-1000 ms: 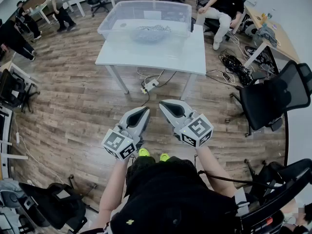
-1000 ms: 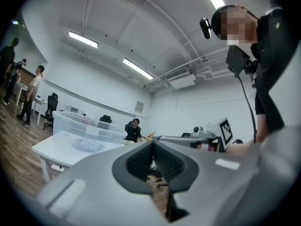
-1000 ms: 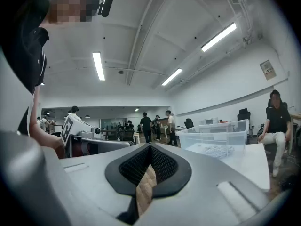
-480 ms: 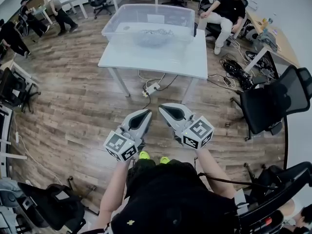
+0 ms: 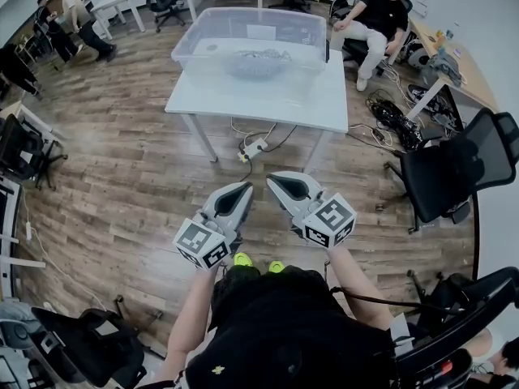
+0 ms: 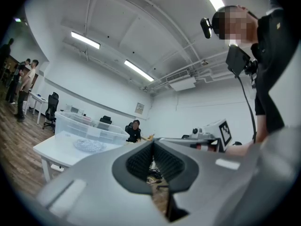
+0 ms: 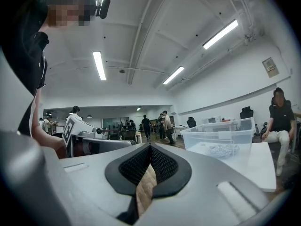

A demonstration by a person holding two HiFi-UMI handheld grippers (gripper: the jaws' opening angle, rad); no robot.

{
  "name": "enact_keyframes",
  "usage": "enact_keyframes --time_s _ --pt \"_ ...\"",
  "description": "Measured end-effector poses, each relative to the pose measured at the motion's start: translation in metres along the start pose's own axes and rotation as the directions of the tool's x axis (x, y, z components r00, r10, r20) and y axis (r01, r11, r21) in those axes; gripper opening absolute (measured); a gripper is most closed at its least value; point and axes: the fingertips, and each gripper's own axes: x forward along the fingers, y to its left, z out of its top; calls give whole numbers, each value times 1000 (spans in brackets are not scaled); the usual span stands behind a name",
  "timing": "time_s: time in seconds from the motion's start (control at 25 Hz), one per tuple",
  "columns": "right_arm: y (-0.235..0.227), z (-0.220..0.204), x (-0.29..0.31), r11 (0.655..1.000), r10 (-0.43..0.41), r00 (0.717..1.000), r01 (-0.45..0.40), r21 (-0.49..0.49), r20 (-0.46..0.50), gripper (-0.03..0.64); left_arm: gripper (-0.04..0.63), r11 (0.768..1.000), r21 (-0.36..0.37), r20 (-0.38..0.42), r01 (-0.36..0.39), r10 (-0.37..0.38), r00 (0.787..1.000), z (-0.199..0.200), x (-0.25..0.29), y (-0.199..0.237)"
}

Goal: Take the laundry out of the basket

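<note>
A clear plastic basket (image 5: 243,31) stands on a white table (image 5: 268,96) well ahead of me, with a grey-white bundle of laundry (image 5: 255,59) inside it. Both grippers hang side by side over the wooden floor, short of the table. My left gripper (image 5: 243,189) is shut and empty, its tips meeting. My right gripper (image 5: 273,179) is also shut with nothing in it. The basket (image 6: 89,128) and laundry (image 6: 89,145) show at the left of the left gripper view, and the basket (image 7: 223,133) with laundry (image 7: 223,149) at the right of the right gripper view.
A power strip (image 5: 251,146) with cables lies on the floor under the table. A black office chair (image 5: 458,164) stands at the right. A seated person (image 5: 377,14) is behind the table, and other people (image 5: 69,19) stand at the far left.
The table and basket sit slightly lower and nearer in the head view. The people at the far left have walked further left. Both grippers keep their place and stay shut.
</note>
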Motion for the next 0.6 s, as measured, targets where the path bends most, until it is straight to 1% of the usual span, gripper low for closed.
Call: enact_keyframes --time_s 0.28,0.6 --pt "5 -4 18 1000 -17 999 17 -7 -28 0 -5 1000 -2 -2 18 -18 1000 6 -8 16" --pt "8 -14 47 996 -83 994 80 -49 -69 0 -5 999 -16 -2 38 -38 999 4 -30 50"
